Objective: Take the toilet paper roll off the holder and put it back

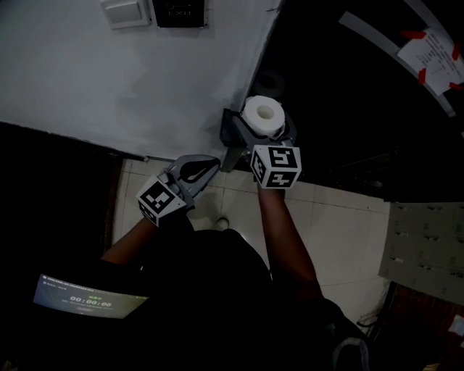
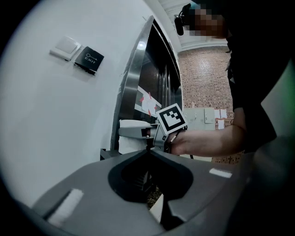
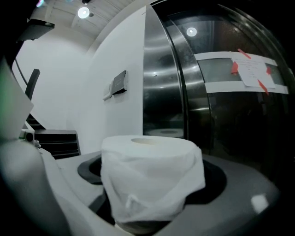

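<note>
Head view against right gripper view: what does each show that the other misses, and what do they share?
Only the head view shows the left gripper, jaws together, the marker cube on the right gripper, and the tiled floor. Only the right gripper view shows the loose outer sheet of the toilet paper roll and a ceiling light. Both show the roll upright, core hole up, and the taped notice on the dark door.

Black square wall plate (image 2: pixel 89 59), ten o'clock in the left gripper view: I read white "EXIT". Dim screen (image 1: pixel 88 298), eight o'clock in the head view: timer digits, seemingly 00:00:06. White red-taped paper notice (image 1: pixel 433 52) on the dark door, two o'clock: print too small.
</note>
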Available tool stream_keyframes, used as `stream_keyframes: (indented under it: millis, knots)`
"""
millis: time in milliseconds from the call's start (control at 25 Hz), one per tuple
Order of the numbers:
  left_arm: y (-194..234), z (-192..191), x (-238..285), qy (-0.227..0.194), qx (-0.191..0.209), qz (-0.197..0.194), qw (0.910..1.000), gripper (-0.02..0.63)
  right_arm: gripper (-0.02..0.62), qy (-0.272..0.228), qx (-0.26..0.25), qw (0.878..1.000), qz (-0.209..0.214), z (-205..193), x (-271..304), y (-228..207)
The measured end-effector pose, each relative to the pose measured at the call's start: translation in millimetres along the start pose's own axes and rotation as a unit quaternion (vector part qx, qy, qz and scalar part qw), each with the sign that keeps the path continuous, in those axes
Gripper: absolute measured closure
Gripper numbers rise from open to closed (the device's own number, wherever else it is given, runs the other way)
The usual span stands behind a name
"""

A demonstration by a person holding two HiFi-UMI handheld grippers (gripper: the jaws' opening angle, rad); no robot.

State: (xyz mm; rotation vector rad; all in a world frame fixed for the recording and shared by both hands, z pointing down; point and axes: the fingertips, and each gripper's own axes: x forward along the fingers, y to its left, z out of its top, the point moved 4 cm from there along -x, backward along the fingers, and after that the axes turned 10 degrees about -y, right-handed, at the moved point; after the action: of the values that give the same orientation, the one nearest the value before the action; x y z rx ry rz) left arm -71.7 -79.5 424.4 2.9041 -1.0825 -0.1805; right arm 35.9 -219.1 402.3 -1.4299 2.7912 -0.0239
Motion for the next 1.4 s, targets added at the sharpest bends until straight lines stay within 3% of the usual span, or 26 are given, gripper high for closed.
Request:
stream_keyframes:
  millis: [720, 1400]
  knots:
    - [-5, 0, 2, 0.0, 0.0, -0.006, 1.0, 0.601, 0.123, -0.008, -0.008, 1.0, 0.008, 18, -12, -5]
    - [-11, -3, 3, 0.002, -0.002, -0.017, 0.9998, 0.603, 0.123, -0.016, -0.019, 0.998, -0.064, 14, -55, -90]
